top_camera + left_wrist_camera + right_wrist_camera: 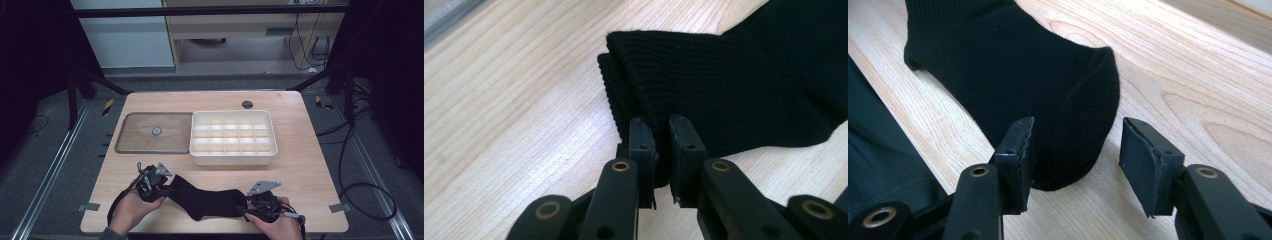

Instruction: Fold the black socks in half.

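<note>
We've got a black sock (207,201) lying flat on the wooden table (300,170), low centre of the high view, stretched between our two hands. Left gripper (150,182) sits at the lower left; in the left gripper view its jaws are clenched on the ribbed cuff edge of the sock (724,85), the fabric pinched between the pads (642,145). Right gripper (262,202) is at the lower right; in the right gripper view its jaws are spread wide around the toe end of the sock (1048,100), the left pad (1020,150) touching the fabric, the right pad clear of it over bare wood. Upper centre of the high view, a white divided tray (232,157), compartments bare, sits just beside a clear flat lid (155,132) to its left. Both well apart from the sock.
</note>
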Tool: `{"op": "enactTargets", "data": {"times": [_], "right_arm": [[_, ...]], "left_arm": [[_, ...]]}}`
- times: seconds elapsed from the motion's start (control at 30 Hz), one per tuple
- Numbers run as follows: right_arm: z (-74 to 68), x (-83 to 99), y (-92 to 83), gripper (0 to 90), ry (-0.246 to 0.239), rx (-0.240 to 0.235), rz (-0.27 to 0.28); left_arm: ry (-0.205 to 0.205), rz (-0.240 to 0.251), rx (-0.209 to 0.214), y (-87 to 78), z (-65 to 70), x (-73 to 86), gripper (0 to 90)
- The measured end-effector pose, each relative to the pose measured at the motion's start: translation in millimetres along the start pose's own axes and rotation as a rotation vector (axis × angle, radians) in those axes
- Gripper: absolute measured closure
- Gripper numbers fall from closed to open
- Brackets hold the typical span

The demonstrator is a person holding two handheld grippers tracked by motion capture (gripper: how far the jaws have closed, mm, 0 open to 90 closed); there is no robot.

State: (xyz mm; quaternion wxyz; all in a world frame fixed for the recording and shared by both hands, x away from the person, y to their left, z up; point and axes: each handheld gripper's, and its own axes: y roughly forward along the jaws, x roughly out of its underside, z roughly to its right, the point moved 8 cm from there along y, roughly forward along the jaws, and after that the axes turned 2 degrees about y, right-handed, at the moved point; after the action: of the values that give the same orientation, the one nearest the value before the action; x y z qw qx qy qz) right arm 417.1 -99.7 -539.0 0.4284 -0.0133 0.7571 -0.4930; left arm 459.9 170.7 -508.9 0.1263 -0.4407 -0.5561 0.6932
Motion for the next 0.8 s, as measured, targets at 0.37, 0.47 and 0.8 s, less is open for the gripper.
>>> {"op": "enactTargets", "data": {"times": [0.37,0.47,0.8], "right_arm": [[-1.1,1.2,0.9,67.9,-0.005,-0.017,-0.010],[-2.6,2.1,2.7,75.2,-0.013,-0.028,-0.019],[-4.0,1.8,5.5,79.8,-0.024,-0.048,-0.011]], "left_arm": [[0.012,0.025,0.014,-15.7,3.8,-9.2,81.7],[0.020,0.029,0.016,-21.1,5.6,-13.3,81.8],[0.070,0.049,0.021,-42.3,21.7,-34.1,81.8]]}}
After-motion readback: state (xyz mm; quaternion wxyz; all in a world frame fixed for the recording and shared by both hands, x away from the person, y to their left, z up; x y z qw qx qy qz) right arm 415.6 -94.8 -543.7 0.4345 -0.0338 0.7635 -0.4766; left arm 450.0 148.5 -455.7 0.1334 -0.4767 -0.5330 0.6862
